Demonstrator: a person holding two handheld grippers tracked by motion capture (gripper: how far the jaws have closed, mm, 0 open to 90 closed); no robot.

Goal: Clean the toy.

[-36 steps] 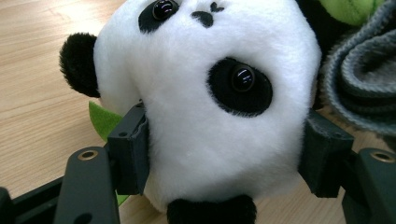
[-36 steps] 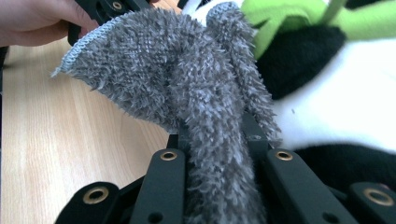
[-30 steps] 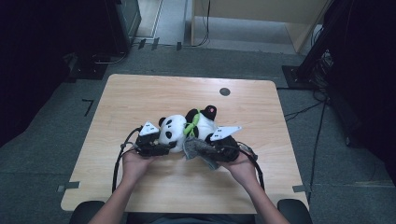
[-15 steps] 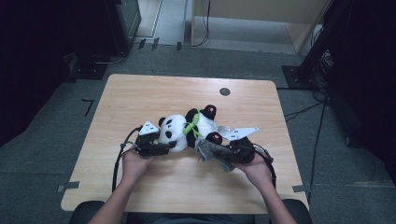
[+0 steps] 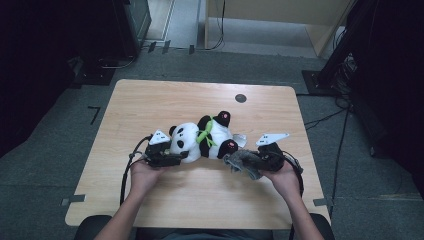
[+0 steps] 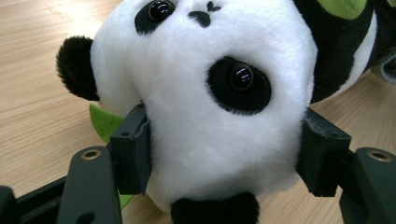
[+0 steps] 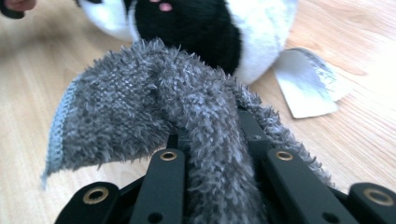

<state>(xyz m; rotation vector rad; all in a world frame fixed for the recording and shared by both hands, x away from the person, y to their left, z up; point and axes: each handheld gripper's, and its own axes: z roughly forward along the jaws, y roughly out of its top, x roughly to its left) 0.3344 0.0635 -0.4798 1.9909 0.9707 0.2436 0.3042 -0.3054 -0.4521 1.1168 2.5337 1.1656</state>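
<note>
Step in hand: by the look of it, pulling a grey fuzzy sock [image 5: 243, 163] off the foot of a panda plush toy [image 5: 200, 141] while the head is held

Left claw [image 5: 176, 159]: jaws part open and clamped on either side of the panda's white head, pads sunk into the fur just below the eye patches in the left gripper view [image 6: 219, 116]

Right claw [image 5: 254, 161]: jaws pinched nearly together on a bunched fold of the sock [image 7: 187, 121], cuff flaring out to one side; the sock looks clear of the black foot [image 5: 228, 146], lying just beside it

Where the toy lies: on its back across the middle of the desk [image 5: 150, 105], head toward the left hand, feet toward the right

Doing it well: keep the head pinned and level so the body does not drag; draw the sock straight away from the foot along the desk, low, without twisting

Nearby: a white sewn-in label [image 7: 306, 86] lies flat by the panda's rump, close to the sock's path; a green leaf-shaped scarf [image 5: 205, 136] wraps the neck; a dark round grommet [image 5: 240, 98] sits far back

In the way: nothing solid; only the label could snag
</note>
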